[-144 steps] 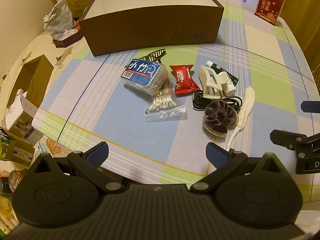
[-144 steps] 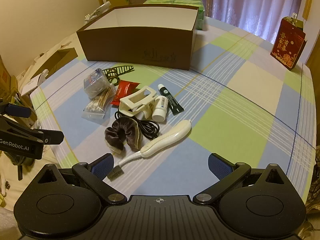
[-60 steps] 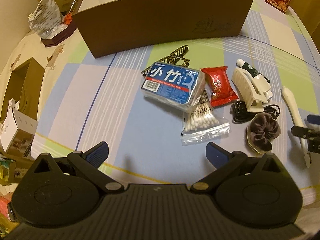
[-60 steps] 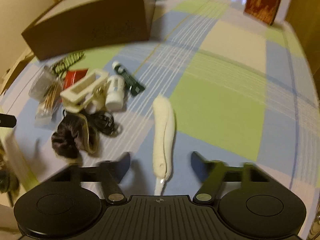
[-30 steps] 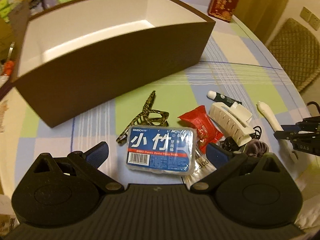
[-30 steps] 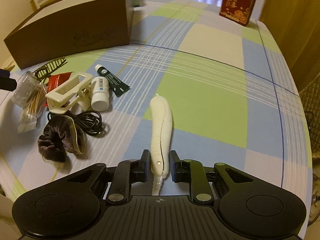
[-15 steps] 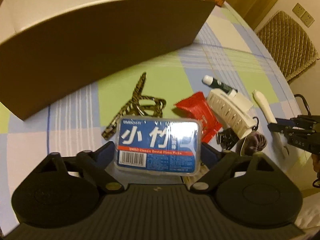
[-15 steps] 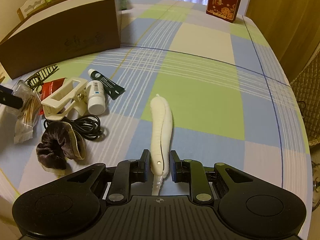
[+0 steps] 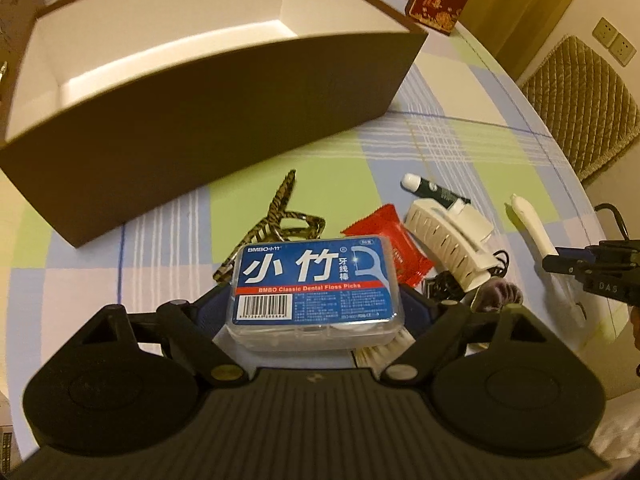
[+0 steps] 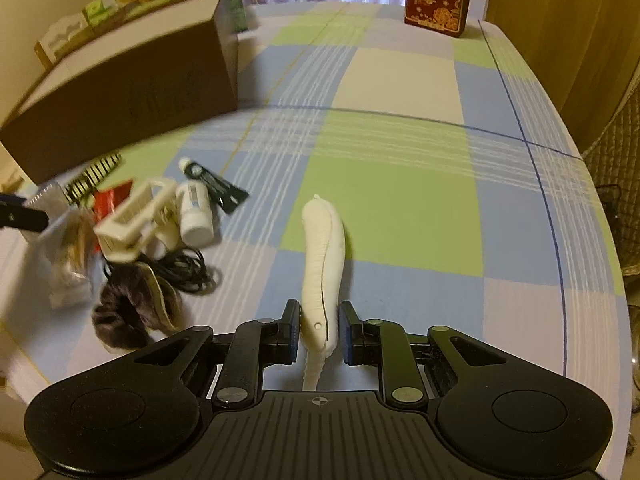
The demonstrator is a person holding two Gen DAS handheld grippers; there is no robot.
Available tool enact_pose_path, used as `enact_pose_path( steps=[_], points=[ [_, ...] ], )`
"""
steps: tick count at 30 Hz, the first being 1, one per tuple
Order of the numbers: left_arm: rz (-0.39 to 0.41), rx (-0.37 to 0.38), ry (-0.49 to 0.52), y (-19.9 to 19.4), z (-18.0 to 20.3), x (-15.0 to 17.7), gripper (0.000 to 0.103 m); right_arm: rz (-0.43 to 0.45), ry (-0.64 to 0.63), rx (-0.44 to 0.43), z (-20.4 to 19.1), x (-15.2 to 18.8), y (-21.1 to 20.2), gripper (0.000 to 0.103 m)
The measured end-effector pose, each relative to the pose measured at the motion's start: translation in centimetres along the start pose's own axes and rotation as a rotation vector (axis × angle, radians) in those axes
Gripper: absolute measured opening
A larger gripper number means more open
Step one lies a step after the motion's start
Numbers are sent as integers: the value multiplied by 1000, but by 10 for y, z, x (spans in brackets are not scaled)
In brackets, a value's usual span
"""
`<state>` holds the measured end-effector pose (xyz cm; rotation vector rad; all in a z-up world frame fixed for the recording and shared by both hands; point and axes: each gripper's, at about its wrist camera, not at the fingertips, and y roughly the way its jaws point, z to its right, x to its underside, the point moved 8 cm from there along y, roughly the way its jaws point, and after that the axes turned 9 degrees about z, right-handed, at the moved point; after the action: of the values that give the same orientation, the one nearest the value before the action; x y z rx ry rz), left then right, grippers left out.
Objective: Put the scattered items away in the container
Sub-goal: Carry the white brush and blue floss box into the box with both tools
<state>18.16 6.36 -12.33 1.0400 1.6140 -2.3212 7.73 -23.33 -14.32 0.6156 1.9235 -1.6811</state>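
The left gripper [image 9: 316,300] has its jaws clamped on the floss-pick box [image 9: 316,280], held just above the worktop [image 10: 400,208] w/ the open brown container [image 9: 208,92] right ahead; the right gripper [image 10: 319,334] has its jaws closed on the narrow end of the white brush handle [image 10: 323,256], most of which sticks out forward over the checked cloth. Both picks look secure, but neither item is in the container yet, and nothing shows inside it. Main risks, as I judge them: the floss box is clear, slick plastic gripped by its short sides – a quick swing over the front wall could let it twist or slip out. The brush is long and held near one end, so it may pivot in the jaws, or its far tip may clip the container rim on the way in. Both arms head for the same opening, so a collision is possible – stagger them. The hair claw [image 9: 448,236], red sachet [image 9: 400,248], tube [image 9: 432,190], scrunchie [image 10: 132,316] etc. are left on the worktop.
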Motion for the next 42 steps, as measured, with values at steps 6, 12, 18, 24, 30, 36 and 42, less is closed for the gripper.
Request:
enact_pose_path(
  steps=[6,12,18,24,30,36,42],
  points=[
    [50,-33,-7,-19,5,-10,83,38,22,-80,-8,-22,-8,23],
    [101,-69,-21,-39,4,-21,83,70,40,-170,-24,-48,-13,23],
    [158,-101,-19,-57,-2,-41,83,120,45,-267,-48,-83,-19,23],
    [224,-116,8,-67,-6,-69,83,169,48,-361,-79,-122,-19,23],
    [268,-138,24,-67,-19,-102,84,224,59,-416,-109,-169,-8,23],
    [320,-163,27,-65,-38,-139,84,254,58,-451,-137,-217,9,23],
    [352,-201,40,-62,-60,-172,84,255,53,-479,-162,-255,35,23]
  ],
)
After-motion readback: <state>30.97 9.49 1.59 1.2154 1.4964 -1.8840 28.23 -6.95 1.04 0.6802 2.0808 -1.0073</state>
